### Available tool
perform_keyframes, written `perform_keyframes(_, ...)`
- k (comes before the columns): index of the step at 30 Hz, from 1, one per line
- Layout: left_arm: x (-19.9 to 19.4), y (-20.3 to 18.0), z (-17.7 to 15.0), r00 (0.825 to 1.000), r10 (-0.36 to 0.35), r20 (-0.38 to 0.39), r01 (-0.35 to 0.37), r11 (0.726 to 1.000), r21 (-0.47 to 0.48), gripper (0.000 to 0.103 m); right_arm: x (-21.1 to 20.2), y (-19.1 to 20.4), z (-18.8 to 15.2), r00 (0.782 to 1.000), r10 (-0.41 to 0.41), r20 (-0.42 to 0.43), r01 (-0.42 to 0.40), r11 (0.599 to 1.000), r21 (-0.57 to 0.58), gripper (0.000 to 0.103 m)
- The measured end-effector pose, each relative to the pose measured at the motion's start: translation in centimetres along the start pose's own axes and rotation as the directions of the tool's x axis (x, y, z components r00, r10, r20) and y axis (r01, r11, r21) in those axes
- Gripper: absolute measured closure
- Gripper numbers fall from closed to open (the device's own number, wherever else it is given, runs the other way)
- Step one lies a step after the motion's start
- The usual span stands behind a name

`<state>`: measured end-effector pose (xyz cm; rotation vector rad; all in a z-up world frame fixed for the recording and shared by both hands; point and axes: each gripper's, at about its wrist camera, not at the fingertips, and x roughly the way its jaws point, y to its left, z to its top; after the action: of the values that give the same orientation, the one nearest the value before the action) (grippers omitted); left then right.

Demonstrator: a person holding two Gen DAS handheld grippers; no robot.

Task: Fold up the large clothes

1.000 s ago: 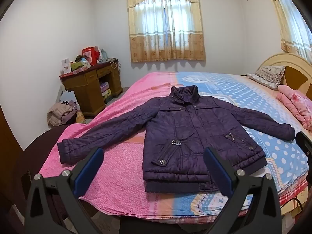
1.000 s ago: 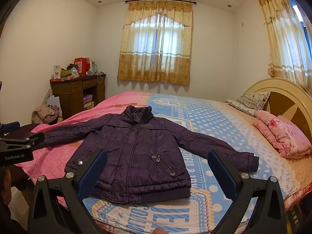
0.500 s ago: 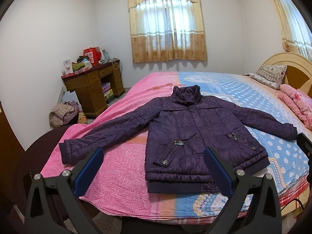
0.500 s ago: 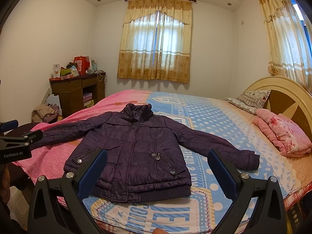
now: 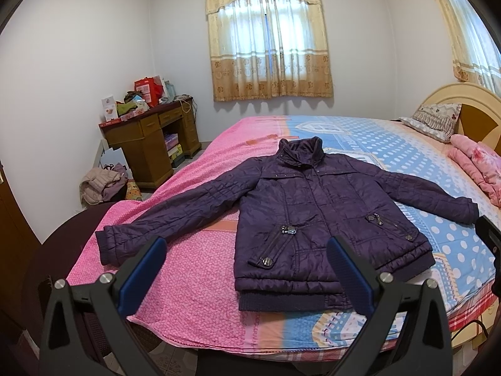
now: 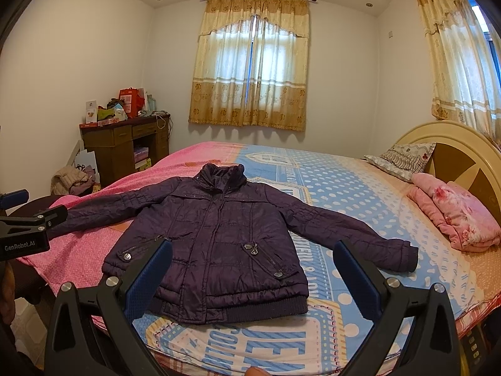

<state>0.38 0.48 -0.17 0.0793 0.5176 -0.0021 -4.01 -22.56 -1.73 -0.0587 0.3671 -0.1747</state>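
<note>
A purple quilted jacket (image 5: 313,206) lies flat and face up on the near part of the bed (image 5: 200,282), sleeves spread left and right. The left gripper (image 5: 244,269) and right gripper (image 6: 250,272) hover above its hem, fingers spread wide, holding nothing.

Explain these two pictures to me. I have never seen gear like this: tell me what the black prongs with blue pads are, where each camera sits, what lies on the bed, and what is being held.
A person holds a hand-operated two-finger gripper in each hand, each with a fisheye camera looking along its fingers. One picture comes from the left gripper, the other from the right gripper. The blue pads are the fingertips. A purple jacket lies flat on the bed, front up, sleeves spread. Both grippers are open and hold nothing. A pillow and a folded pink blanket lie near the headboard.
</note>
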Motion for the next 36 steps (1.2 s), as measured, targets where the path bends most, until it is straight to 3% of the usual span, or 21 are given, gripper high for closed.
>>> perform_keyframes(36, 0.31, 0.12, 0.13, 1.0, 0.021, 0.009, -0.021, 1.0, 0.01, 0.0, 0.34, 0.55, -0.28, 1.0, 0.005, -0.006, -0.005, 1.0, 0.0, 0.001)
